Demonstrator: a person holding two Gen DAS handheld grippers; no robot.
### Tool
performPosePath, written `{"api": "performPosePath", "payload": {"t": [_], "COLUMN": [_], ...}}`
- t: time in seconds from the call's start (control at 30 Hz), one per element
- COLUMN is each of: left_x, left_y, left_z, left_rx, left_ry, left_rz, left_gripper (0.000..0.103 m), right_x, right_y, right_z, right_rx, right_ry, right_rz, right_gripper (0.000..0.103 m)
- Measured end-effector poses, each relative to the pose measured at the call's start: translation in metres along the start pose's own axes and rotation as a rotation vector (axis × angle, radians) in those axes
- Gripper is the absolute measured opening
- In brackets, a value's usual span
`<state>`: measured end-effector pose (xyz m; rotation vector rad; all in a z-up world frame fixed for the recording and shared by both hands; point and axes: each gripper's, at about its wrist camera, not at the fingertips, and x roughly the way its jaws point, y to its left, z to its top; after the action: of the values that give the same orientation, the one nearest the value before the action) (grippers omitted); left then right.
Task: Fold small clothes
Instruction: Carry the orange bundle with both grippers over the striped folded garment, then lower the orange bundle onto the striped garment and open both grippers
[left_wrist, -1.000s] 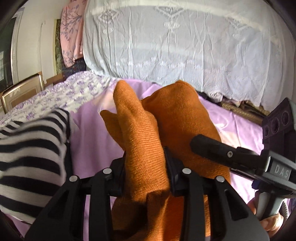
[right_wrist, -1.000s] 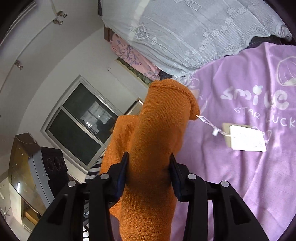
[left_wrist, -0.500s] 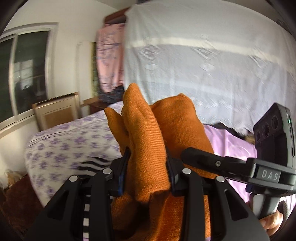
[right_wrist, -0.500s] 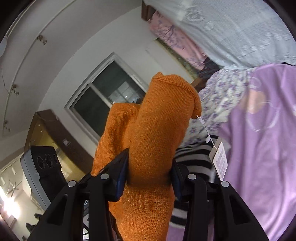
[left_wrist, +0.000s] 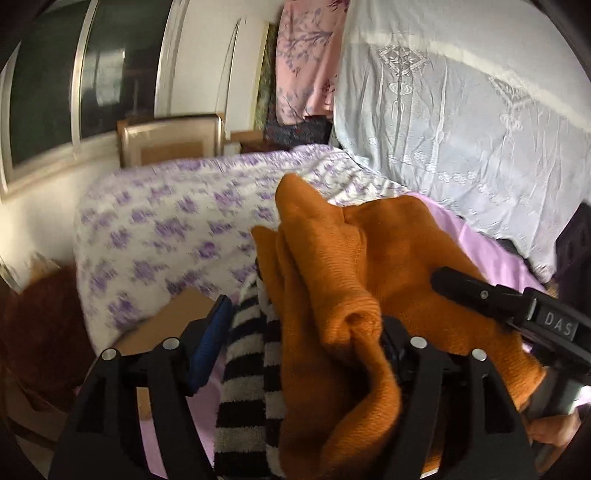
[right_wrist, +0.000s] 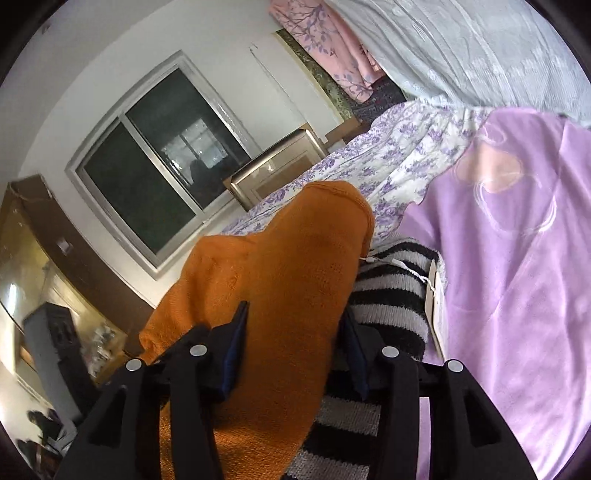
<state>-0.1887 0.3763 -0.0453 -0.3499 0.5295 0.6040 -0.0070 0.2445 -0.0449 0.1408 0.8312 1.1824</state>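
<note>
An orange knitted garment (left_wrist: 332, 280) lies folded on a black-and-white striped garment (left_wrist: 243, 369) at the bed's left edge. My left gripper (left_wrist: 301, 343) is opening. Its left pad stands clear of the cloth and the orange fold leans on the right finger. In the right wrist view the orange garment (right_wrist: 280, 266) fills the gap of my right gripper (right_wrist: 295, 347), whose jaws are opening while both pads still touch it. The striped garment (right_wrist: 391, 291) shows beneath, with a paper tag (right_wrist: 430, 299) on a string. One right-gripper finger (left_wrist: 476, 295) rests on the orange cloth.
A purple cloth (right_wrist: 517, 258) covers the bed to the right, over a floral sheet (left_wrist: 166, 229). A white lace cover (left_wrist: 461, 110) hangs behind. A brown cardboard piece (left_wrist: 177, 314) sits at the bed's edge, a wooden frame (left_wrist: 170, 140) and window beyond. A hand (left_wrist: 554, 435) holds the right gripper.
Both grippers swung left with the orange garment, from over the purple cloth to above the striped garment. The left jaws opened wide off the cloth; the right jaws widened a little.
</note>
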Motion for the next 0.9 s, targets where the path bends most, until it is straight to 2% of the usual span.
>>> {"api": "performPosePath", "payload": {"t": [0.1, 0.17, 0.2, 0.27, 0.3, 0.33, 0.4, 0.5, 0.77, 0.9], "left_x": [0.000, -0.005, -0.008, -0.011, -0.015, -0.019, -0.025, -0.034, -0.067, -0.080], "left_y": [0.000, -0.002, -0.004, -0.006, -0.007, -0.006, -0.006, -0.006, -0.023, -0.029], "left_z": [0.003, 0.001, 0.002, 0.001, 0.000, 0.000, 0.000, -0.003, -0.013, -0.017], "left_rx": [0.001, 0.010, 0.020, 0.047, 0.055, 0.054, 0.046, 0.045, 0.113, 0.111], "left_ry": [0.002, -0.008, -0.016, -0.029, -0.035, -0.037, -0.031, -0.036, -0.061, -0.061], "left_rz": [0.003, 0.021, 0.038, 0.072, 0.089, 0.099, 0.106, 0.135, 0.269, 0.306], "left_gripper": [0.069, 0.072, 0.074, 0.074, 0.075, 0.075, 0.077, 0.083, 0.093, 0.096], "right_x": [-0.001, -0.003, -0.008, -0.017, -0.025, -0.030, -0.044, -0.055, -0.086, -0.103], "right_y": [-0.003, -0.005, -0.003, 0.007, 0.016, 0.021, 0.035, 0.041, 0.042, 0.040], "right_z": [-0.003, -0.006, -0.007, -0.010, -0.014, -0.019, -0.030, -0.042, -0.049, -0.051], "right_rx": [0.017, 0.018, 0.015, -0.033, -0.088, -0.128, -0.223, -0.267, -0.257, -0.230], "right_ry": [-0.018, -0.029, -0.032, -0.031, -0.041, -0.054, -0.093, -0.103, -0.136, -0.143], "right_rz": [0.015, 0.034, 0.037, 0.021, -0.018, -0.069, -0.144, -0.173, -0.185, -0.188], "right_gripper": [0.050, 0.055, 0.060, 0.078, 0.091, 0.100, 0.100, 0.100, 0.100, 0.100]}}
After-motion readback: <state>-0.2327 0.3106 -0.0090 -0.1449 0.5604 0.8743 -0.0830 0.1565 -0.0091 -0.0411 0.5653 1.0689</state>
